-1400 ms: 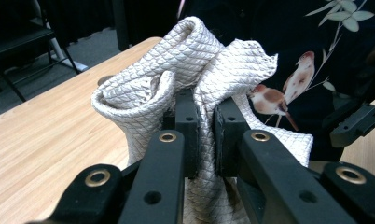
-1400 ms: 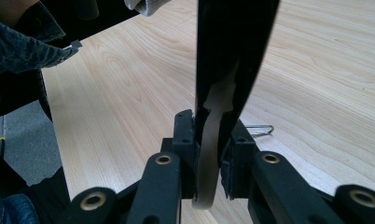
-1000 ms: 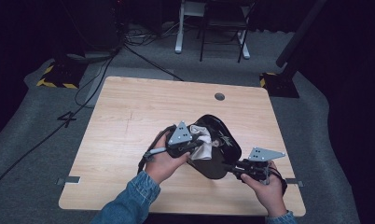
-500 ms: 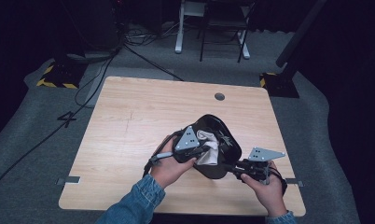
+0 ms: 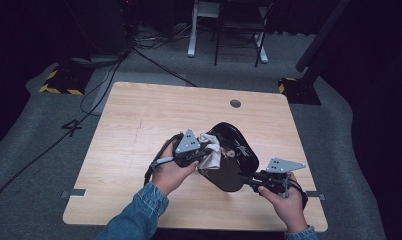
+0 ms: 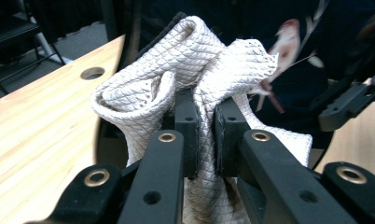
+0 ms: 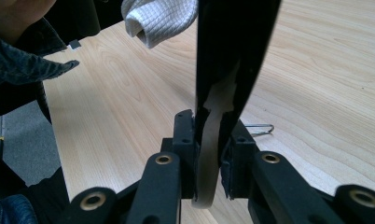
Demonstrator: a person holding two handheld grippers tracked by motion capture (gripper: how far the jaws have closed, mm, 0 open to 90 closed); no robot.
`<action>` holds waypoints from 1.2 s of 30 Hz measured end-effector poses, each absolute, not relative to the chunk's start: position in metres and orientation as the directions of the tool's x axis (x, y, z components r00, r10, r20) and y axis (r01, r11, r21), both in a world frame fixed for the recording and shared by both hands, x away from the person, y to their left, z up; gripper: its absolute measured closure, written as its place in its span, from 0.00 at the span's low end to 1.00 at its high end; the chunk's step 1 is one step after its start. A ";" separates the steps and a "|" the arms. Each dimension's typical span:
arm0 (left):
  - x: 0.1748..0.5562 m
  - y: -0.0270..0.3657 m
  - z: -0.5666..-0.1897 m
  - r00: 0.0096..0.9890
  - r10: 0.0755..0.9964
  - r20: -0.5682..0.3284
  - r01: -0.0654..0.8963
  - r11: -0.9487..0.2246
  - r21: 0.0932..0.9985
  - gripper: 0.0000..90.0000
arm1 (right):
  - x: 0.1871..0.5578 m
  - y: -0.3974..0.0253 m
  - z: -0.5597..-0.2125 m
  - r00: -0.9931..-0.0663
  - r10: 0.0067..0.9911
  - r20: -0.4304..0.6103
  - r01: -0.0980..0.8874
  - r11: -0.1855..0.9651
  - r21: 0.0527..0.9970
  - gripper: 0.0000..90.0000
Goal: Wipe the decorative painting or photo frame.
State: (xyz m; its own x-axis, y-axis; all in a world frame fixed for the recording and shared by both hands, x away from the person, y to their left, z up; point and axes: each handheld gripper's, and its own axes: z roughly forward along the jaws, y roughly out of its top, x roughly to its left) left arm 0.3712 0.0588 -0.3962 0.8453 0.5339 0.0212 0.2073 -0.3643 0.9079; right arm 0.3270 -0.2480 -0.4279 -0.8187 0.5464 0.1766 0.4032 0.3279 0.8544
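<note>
A glossy black plate [image 5: 236, 167] with a painted flower motif is held tilted above the wooden table [image 5: 139, 130]. My right gripper [image 5: 250, 181] is shut on its near rim; in the right gripper view the plate's edge [image 7: 232, 46] stands upright between the jaws of that gripper [image 7: 209, 126]. My left gripper [image 5: 205, 150] is shut on a bunched white quilted cloth [image 5: 212, 154] that presses against the plate's face. From the left gripper [image 6: 205, 112], the cloth [image 6: 176, 70] folds over both jaws, with the dark plate [image 6: 316, 37] behind it. The cloth's rolled end [image 7: 160, 16] hangs at upper left.
The table has a round cable hole [image 5: 235, 103] near its far edge. A small wire clip [image 7: 260, 128] lies on the wood close behind the right gripper. Chair and desk legs [image 5: 216, 45] and floor cables [image 5: 139, 50] lie beyond the table.
The left gripper slid the cloth a little right and nearer across the plate, then back left and up. The right hand and the plate have barely moved.
</note>
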 end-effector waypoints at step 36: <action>0.361 0.040 -0.407 0.873 0.488 0.005 0.215 -0.395 0.893 0.91 | 0.327 -0.248 -0.428 -0.816 0.550 0.179 0.409 0.331 0.850 0.87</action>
State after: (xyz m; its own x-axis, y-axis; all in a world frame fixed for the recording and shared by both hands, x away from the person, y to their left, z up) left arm 0.3611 0.0400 -0.4065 0.8727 0.4882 0.0054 0.2153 -0.3948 0.8932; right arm 0.3274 -0.2480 -0.4285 -0.8158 0.5501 0.1785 0.4091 0.3308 0.8504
